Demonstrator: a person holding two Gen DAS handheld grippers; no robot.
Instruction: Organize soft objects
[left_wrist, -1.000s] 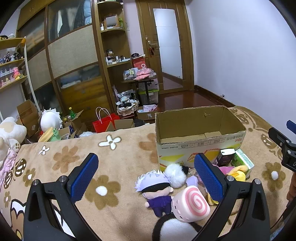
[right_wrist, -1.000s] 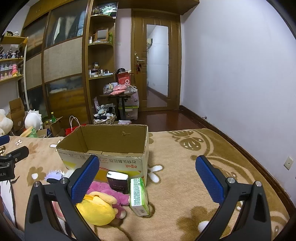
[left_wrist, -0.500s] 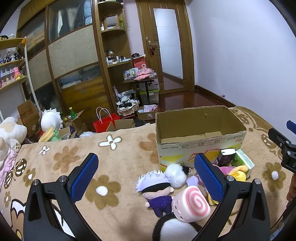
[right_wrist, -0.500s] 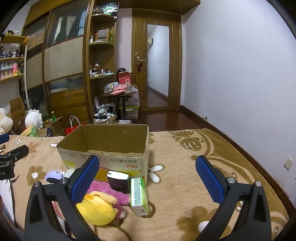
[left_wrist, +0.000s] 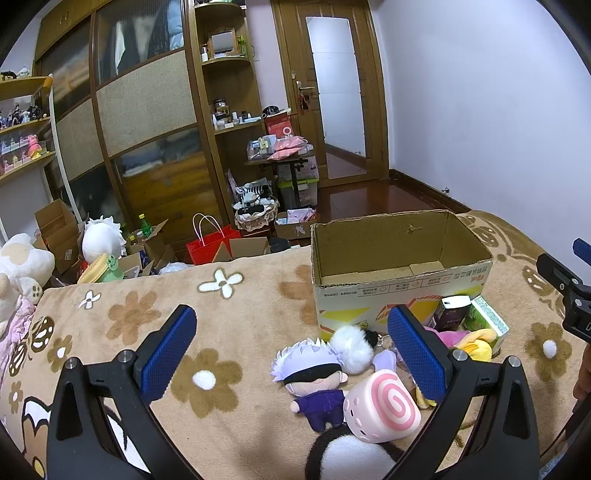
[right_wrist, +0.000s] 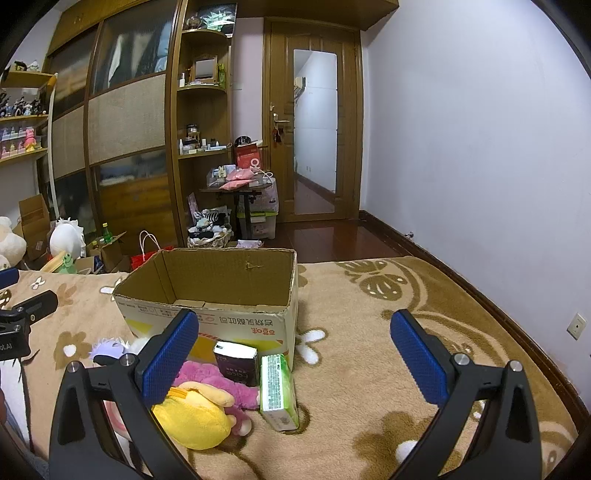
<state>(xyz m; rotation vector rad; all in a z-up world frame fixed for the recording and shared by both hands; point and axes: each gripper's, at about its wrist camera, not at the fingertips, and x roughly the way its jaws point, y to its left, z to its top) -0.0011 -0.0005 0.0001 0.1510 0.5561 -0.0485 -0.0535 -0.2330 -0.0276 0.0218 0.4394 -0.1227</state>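
Note:
An empty cardboard box (left_wrist: 402, 284) (right_wrist: 221, 314) stands on the brown flowered blanket (left_wrist: 240, 302). In front of it lie soft toys: a white-haired doll in purple (left_wrist: 314, 380), a white pompom (left_wrist: 351, 349), a pink swirl roll plush (left_wrist: 380, 406), a black-and-white plush (left_wrist: 347, 458), a yellow plush (right_wrist: 192, 413) and a pink plush (right_wrist: 218, 376). My left gripper (left_wrist: 291, 354) is open and empty above the doll. My right gripper (right_wrist: 295, 362) is open and empty, to the right of the toys.
A dark small carton (right_wrist: 236, 363) and a green carton (right_wrist: 277, 391) lie against the box front. Past the bed's far edge are a red bag (left_wrist: 208, 245), open boxes and a wooden wardrobe (left_wrist: 147, 129). A wall runs along the right (right_wrist: 480, 147).

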